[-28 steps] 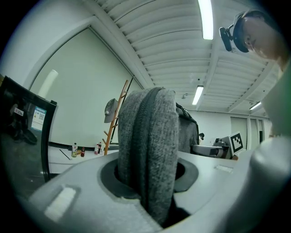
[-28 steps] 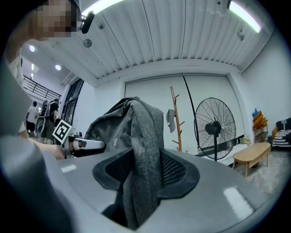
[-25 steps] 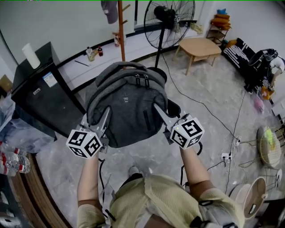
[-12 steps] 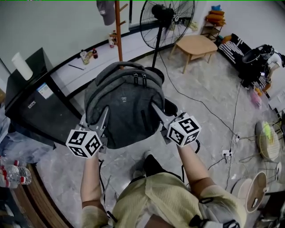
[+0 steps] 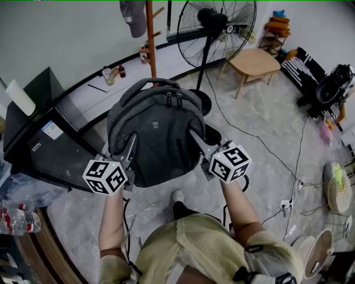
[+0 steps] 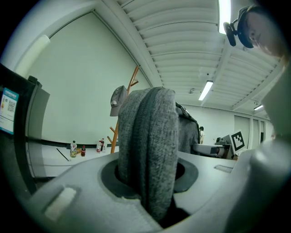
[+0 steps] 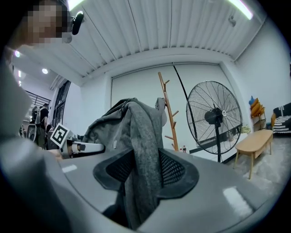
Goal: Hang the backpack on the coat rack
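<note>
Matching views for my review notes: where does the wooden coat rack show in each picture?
Head view: coat rack top centre, beyond the backpack.
Left gripper view: left of centre, beside the backpack.
Right gripper view: centre, between backpack and fan.
Shared landmark: the grey backpack, in front in all three.

Grey fabric backpack (image 5: 155, 136) held up off the floor by two hand-held grippers.

The left gripper (image 5: 128, 147) bites the bag's lower left edge and the right gripper (image 5: 195, 137) its lower right edge, each with a marker cube nearest the person. The top handle and twin zip pulls face away. Beyond the bag stands a brown wooden coat rack (image 5: 150, 39) with a grey cap (image 5: 133, 10) hanging on it. A black pedestal fan (image 5: 216, 28) stands to its right and a black cabinet (image 5: 50, 138) at left.
</note>
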